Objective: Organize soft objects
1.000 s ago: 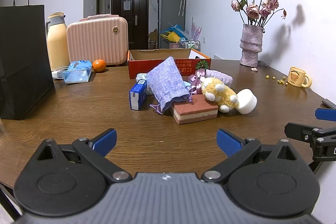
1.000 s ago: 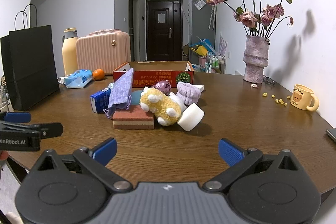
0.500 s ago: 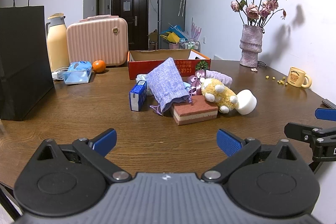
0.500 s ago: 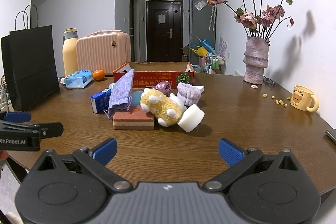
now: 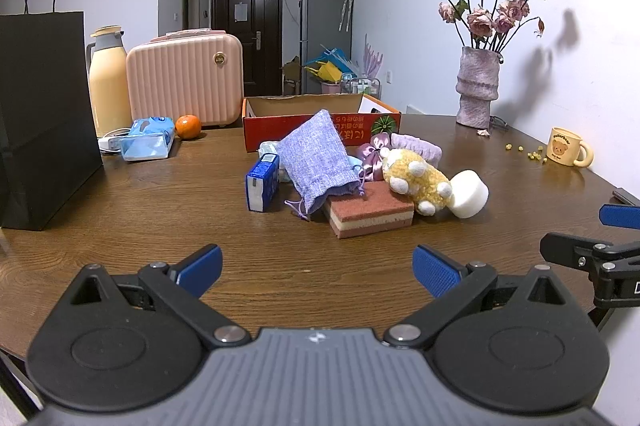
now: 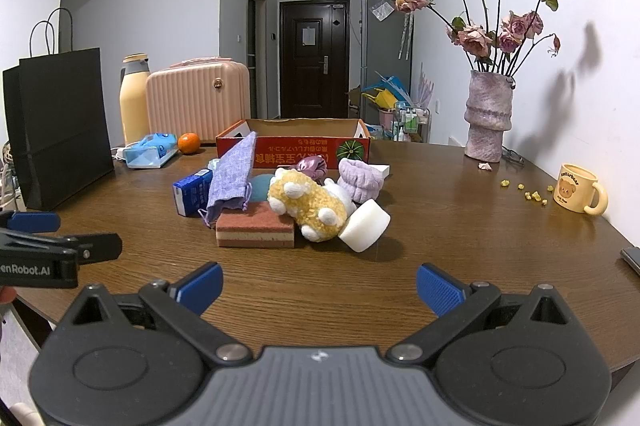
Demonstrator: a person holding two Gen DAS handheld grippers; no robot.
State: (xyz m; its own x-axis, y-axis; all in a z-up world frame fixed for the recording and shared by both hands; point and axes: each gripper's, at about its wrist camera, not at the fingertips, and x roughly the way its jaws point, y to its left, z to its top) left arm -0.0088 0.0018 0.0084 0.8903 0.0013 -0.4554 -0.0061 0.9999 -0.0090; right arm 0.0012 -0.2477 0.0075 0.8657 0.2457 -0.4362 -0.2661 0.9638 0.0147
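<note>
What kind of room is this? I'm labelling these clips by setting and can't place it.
Most likely a lived-in flat, at a wooden dining table. A vase of dried roses and a bear mug stand by the wall, and a hallway behind leads past a fridge to a dark front door.

Left tongs (image 5: 316,266): spread wide, blue pads well apart, nothing between them; level, low over the near table edge.
Right tongs (image 6: 318,284): likewise wide apart and empty, level, pointing forward.
Relation: side by side, apart; each shows at the edge of the other's view.
Contact: neither touches anything.
</note>
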